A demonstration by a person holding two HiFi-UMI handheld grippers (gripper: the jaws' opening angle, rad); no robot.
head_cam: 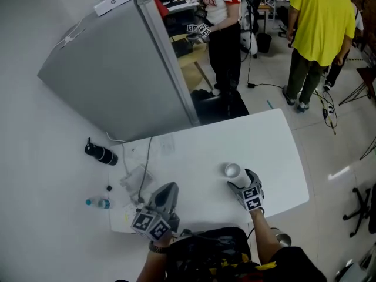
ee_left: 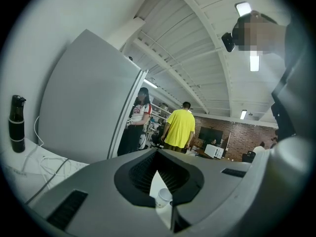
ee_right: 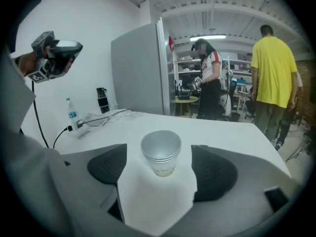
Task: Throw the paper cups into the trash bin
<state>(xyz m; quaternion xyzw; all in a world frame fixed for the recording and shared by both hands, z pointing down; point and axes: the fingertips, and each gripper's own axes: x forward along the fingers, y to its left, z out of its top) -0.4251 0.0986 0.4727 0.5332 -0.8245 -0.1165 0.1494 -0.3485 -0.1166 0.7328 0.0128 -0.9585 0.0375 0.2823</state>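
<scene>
right tool spread, empty; nested white paper cups upright on white desk, centred between jaws, untouched; left tool pressed together, farther off.

left gripper and right gripper: grey shells, black ribbed pads, each with a cube of black-and-white square markers. dark top with yellow trim; dark band on left wrist.

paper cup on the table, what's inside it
The paper cup stands upright. Stacked rims at its lip show more cups nested inside it, and the innermost looks empty as far as its inside shows. Its floor is hidden by the near wall.
</scene>
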